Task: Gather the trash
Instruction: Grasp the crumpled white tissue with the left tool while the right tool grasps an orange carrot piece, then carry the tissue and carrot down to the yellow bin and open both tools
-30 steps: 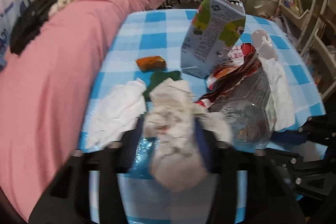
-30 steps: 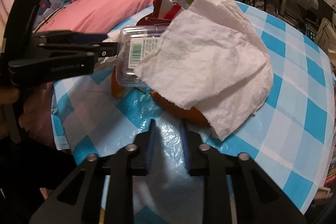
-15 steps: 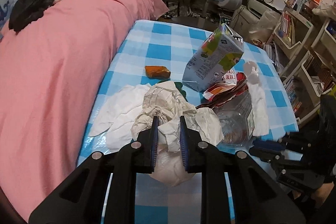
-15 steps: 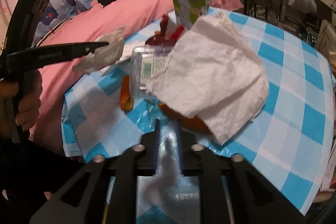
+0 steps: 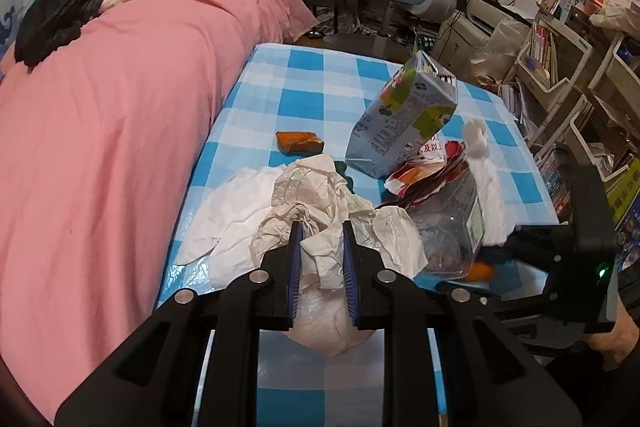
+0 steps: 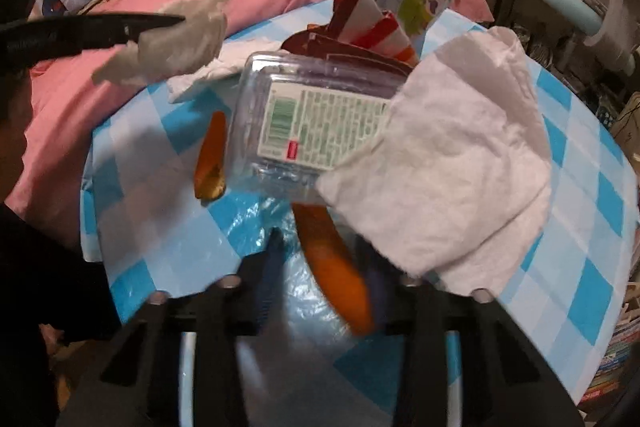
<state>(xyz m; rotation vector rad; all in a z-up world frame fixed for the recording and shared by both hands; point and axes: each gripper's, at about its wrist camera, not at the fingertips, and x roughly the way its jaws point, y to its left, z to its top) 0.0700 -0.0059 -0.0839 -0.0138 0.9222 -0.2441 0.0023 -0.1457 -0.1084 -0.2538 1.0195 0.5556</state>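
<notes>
Two tongs over blue-check tbl (image 5: 304,75) by pink bed (image 5: 120,99): left (image 5: 320,259) clamping crumpled tissue (image 5: 320,211), right (image 6: 320,267) parted round orange peel (image 6: 336,267).

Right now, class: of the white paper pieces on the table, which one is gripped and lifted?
The crumpled tissue, pinched in the left tongs and raised off the cloth; the flat napkin and the napkin draped over the clear box lie loose.

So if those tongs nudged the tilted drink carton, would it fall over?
Probably. The drink carton is tall and already leans, propped on the red-and-white wrapper, so a light push would likely tip it. Its top looks opened, so it may be empty and light, sliding easily on the glossy checked tablecloth.
</notes>
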